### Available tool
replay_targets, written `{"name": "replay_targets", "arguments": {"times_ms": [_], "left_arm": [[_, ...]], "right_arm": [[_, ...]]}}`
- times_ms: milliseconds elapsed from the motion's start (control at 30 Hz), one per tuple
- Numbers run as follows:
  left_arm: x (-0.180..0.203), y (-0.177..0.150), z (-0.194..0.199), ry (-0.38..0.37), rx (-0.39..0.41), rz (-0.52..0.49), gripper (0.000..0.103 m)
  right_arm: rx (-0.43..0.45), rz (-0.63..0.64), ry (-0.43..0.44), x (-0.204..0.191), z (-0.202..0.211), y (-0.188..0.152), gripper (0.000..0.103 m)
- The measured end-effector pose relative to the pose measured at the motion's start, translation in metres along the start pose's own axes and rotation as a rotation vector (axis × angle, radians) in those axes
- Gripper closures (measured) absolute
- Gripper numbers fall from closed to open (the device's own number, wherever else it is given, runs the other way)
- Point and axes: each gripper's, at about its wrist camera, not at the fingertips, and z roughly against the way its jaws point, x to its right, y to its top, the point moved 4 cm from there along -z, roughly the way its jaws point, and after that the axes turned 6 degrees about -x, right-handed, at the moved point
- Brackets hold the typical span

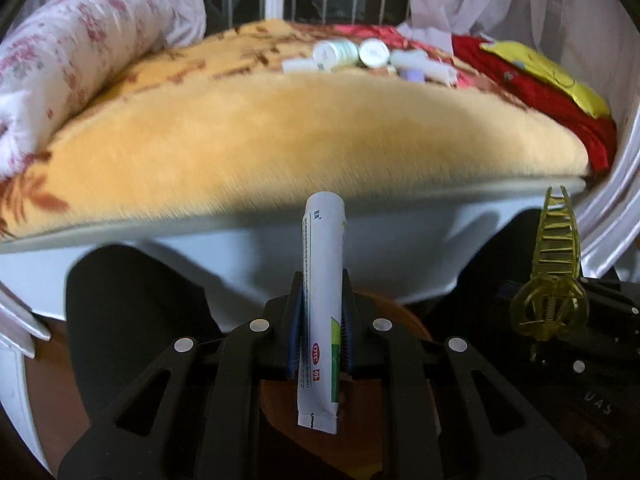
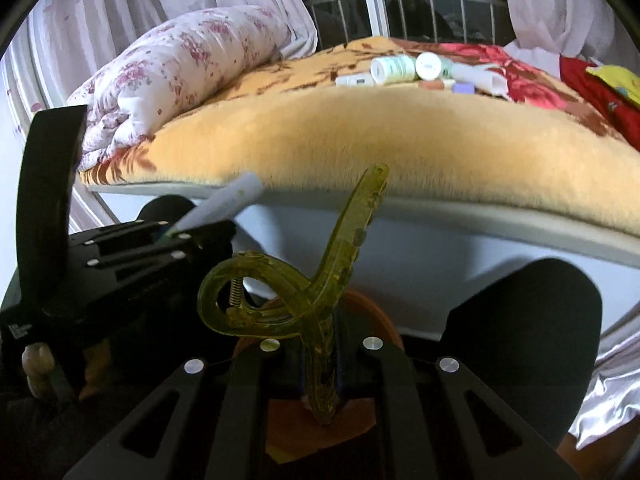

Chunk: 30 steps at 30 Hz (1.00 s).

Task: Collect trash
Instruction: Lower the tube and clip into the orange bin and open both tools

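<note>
My left gripper [image 1: 321, 320] is shut on a white ointment tube [image 1: 322, 280] with green and red print, which stands up between the blue pads in front of the bed. My right gripper [image 2: 322, 360] is shut on a translucent yellow hair claw clip [image 2: 288, 296]. That clip [image 1: 554, 272] also shows at the right of the left wrist view, and the tube [image 2: 224, 204] and left gripper [image 2: 176, 236] at the left of the right wrist view. More small white bottles and tubes [image 1: 360, 58] [image 2: 416, 68] lie on the yellow blanket [image 1: 304, 132] far back.
A folded floral quilt [image 2: 180, 68] lies at the bed's left end, red and yellow cloth [image 1: 540, 80] at its right. The white bed frame [image 1: 280, 248] runs across just ahead. A brown round thing [image 2: 360, 312] lies below the grippers. Curtains and a barred window stand behind.
</note>
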Motion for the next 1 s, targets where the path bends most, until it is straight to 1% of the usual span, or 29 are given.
{"name": "replay_targets", "arguments": {"times_ms": [167, 567, 600, 633, 667, 700, 733, 767, 833, 1000], "left_arm": [[0.002, -0.005, -0.006, -0.013, -0.018, -0.01, 0.088], [-0.001, -0.008, -0.015, -0.019, -0.051, -0.001, 0.087], [-0.001, -0.008, -0.015, -0.017, -0.053, -0.002, 0.087], [-0.002, -0.008, -0.016, -0.01, -0.056, -0.003, 0.086], [-0.002, -0.009, -0.017, -0.007, -0.061, -0.004, 0.08], [-0.002, -0.009, -0.018, -0.004, -0.068, -0.004, 0.063], [-0.003, -0.009, -0.02, 0.004, -0.075, -0.001, 0.051], [-0.005, -0.009, -0.02, 0.013, -0.079, 0.007, 0.037], [-0.008, -0.01, -0.02, 0.003, -0.08, 0.019, 0.036], [-0.006, -0.011, -0.022, 0.004, -0.09, 0.023, 0.036]], "right_arm": [[-0.019, 0.025, -0.003, -0.007, -0.005, -0.005, 0.094], [-0.084, 0.033, 0.006, -0.012, -0.021, -0.006, 0.093], [-0.091, 0.034, 0.003, -0.012, -0.022, -0.006, 0.085], [-0.106, 0.036, -0.003, -0.011, -0.024, -0.007, 0.073], [-0.121, 0.034, -0.014, -0.011, -0.027, -0.007, 0.048], [-0.124, 0.031, -0.023, -0.01, -0.028, -0.006, 0.042], [-0.123, 0.025, -0.029, -0.009, -0.028, -0.006, 0.042], [-0.12, 0.02, -0.027, -0.008, -0.027, -0.006, 0.042], [-0.118, 0.008, -0.031, -0.006, -0.027, -0.007, 0.042], [-0.113, -0.03, -0.028, 0.002, -0.026, -0.007, 0.042]]}}
